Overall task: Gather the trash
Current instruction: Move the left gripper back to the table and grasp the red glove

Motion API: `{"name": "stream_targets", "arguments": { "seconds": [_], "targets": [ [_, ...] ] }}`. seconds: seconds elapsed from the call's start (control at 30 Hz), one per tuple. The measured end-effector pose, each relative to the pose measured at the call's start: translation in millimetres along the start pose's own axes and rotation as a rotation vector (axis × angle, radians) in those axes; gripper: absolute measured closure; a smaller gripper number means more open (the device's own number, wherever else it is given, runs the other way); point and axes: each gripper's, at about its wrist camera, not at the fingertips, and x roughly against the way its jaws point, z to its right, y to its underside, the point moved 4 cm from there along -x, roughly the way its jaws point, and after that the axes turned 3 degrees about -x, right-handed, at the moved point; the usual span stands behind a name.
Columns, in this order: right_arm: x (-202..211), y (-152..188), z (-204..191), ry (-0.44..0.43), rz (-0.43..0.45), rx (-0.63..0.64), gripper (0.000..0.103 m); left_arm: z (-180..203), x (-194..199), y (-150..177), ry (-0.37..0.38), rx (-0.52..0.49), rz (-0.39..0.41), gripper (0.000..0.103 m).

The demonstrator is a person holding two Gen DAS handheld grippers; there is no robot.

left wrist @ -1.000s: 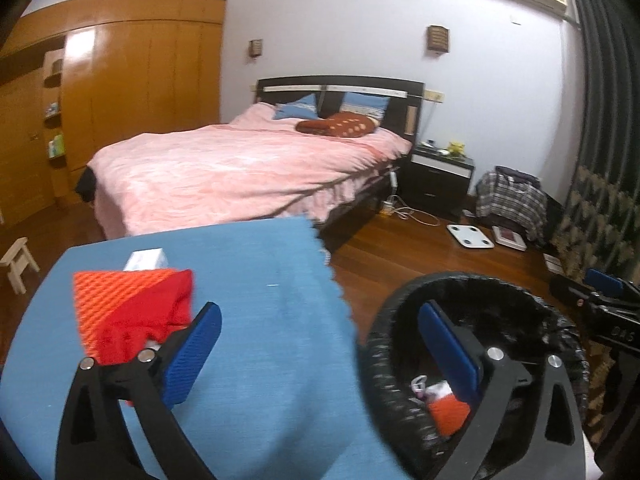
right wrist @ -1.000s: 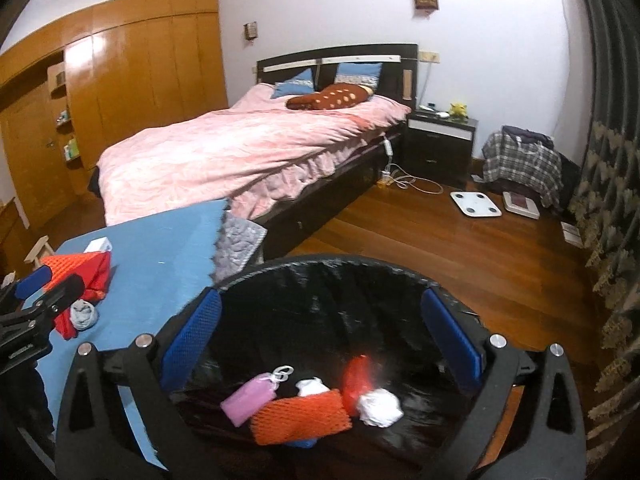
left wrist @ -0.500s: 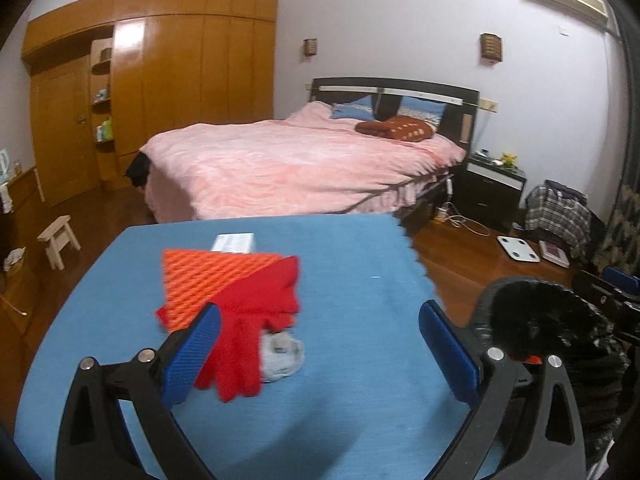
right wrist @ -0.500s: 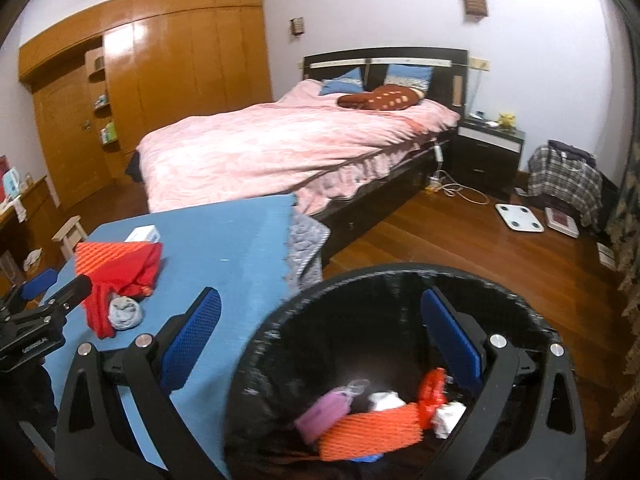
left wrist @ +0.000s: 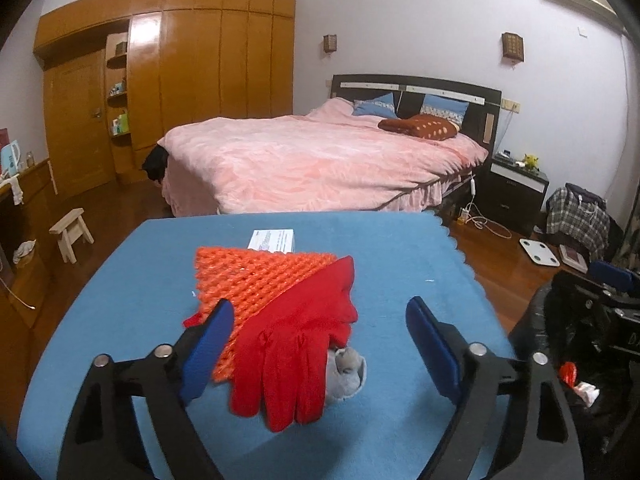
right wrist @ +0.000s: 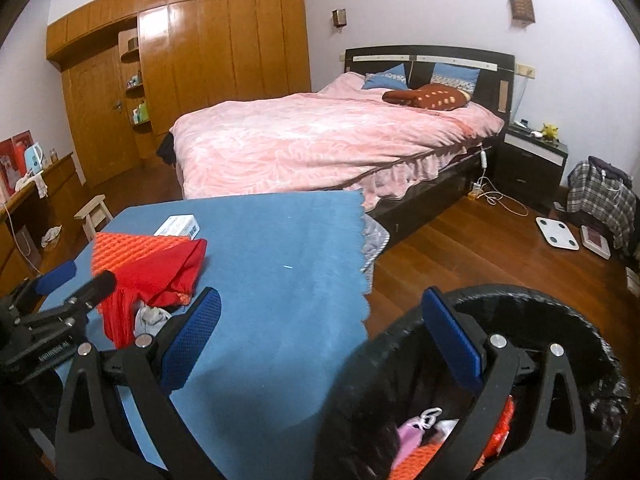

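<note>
On the blue-covered table (left wrist: 400, 264) lies a pile: an orange foam net (left wrist: 256, 280), a pair of red gloves (left wrist: 304, 344) draped over it, and a grey crumpled scrap (left wrist: 348, 368) beside them. My left gripper (left wrist: 320, 344) hangs just above the gloves, its jaws closing with the gloves between them and the pads clear of the fabric. My right gripper (right wrist: 322, 340) is open and empty, straddling the table's edge and the rim of the black-lined bin (right wrist: 560, 320). Inside the bin lie a pink item (right wrist: 412, 436) and more orange net (right wrist: 420, 460).
A small white box (left wrist: 272, 240) sits behind the pile. Beyond the table stands a bed with a pink cover (left wrist: 320, 160), and a wooden wardrobe (left wrist: 200, 60) lines the left wall. A small stool (left wrist: 72, 232) is on the floor at left, and a white scale (right wrist: 556, 232) lies at right.
Both cameras have swung left, away from the bin and over the table. The left gripper now frames the red gloves, and its jaws stand a little narrower.
</note>
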Motion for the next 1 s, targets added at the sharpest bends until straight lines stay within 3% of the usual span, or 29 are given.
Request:
{"name": "stream_targets", "arguments": {
  "seconds": [0.33,0.5,0.57,0.73,0.93,1.0],
  "targets": [
    [-27,-7,-13,-0.022,-0.028,0.019,0.005,-6,-43,8,-0.018,-0.016,-0.066,0.032],
    [-34,-4,-19,-0.027,-0.046,0.029,0.005,-8,-52,15,-0.017,-0.01,-0.093,0.058],
    [-35,-3,-20,-0.028,-0.052,0.028,0.005,-11,-51,15,-0.019,-0.002,-0.087,0.075],
    [-33,-2,-22,-0.029,-0.051,0.031,0.005,-18,-49,10,0.0,0.032,-0.067,0.097],
    [-33,-2,-21,-0.032,-0.05,0.033,0.005,-11,-46,8,0.016,0.007,-0.066,0.097],
    [-33,-1,-22,-0.032,-0.052,0.036,0.005,-11,-48,10,0.005,0.01,-0.079,0.088]
  ]
}}
